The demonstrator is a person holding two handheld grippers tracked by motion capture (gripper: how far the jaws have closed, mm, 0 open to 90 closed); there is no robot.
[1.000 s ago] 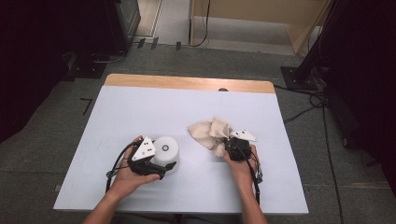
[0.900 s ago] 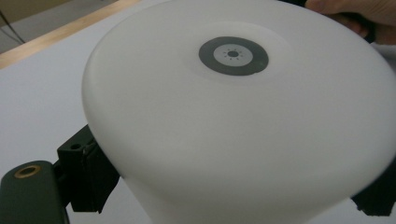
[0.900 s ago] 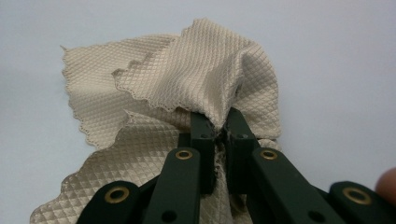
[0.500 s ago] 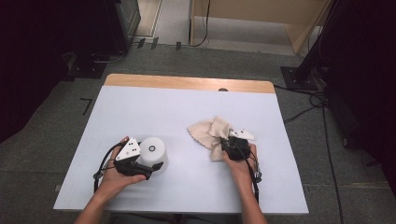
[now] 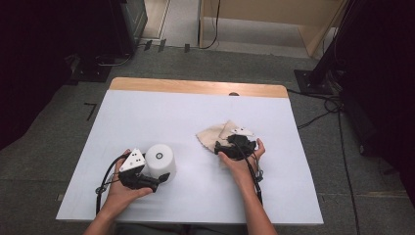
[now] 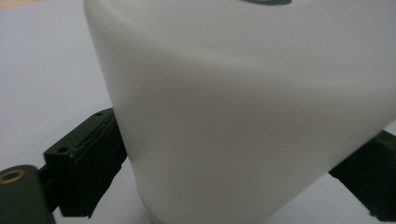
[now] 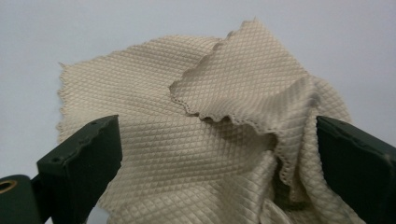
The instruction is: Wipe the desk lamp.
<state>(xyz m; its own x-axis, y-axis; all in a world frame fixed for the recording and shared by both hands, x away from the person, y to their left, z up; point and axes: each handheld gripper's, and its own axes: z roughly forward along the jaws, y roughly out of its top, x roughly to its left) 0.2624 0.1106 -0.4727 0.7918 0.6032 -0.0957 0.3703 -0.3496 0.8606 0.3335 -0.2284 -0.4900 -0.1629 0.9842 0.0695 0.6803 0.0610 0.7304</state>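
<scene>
- Gripping a white cylindrical container (image 5: 160, 160), the left gripper (image 5: 155, 182) sits nearest the person, at about 8 o'clock on the desk (image 5: 147, 117). In the left gripper view both black jaws press against the container's (image 6: 243, 116) smooth side, one on each flank, so the hold looks firm.
- Compared with a second ago, the left hand (image 5: 120, 193) and the container have come a little toward the person and toward the left edge of the desk; the container stands upright on the surface.
- At about 4 o'clock, the right gripper (image 5: 220, 146) lies low over the near end of a beige quilted cloth (image 5: 213, 134). Its jaws have just been opening and now stand wide apart.
- In the right gripper view the cloth (image 7: 196, 140) lies crumpled between the two jaws, one fold lapped over another, and neither jaw presses on it. The cloth rests on the desk, released.
- The right hand (image 5: 242, 164) has also drawn back slightly toward the person since a second ago, leaving the cloth near 3 o'clock of the desk's centre, well apart from the container.
- Judged from this, the cloth has just been let go, either to be left there or regrasped at a better spot, while the container stays in the left gripper's hold.
- Farther off, the desk's wooden far edge (image 5: 195, 87) borders grey floor (image 5: 205, 58).
</scene>
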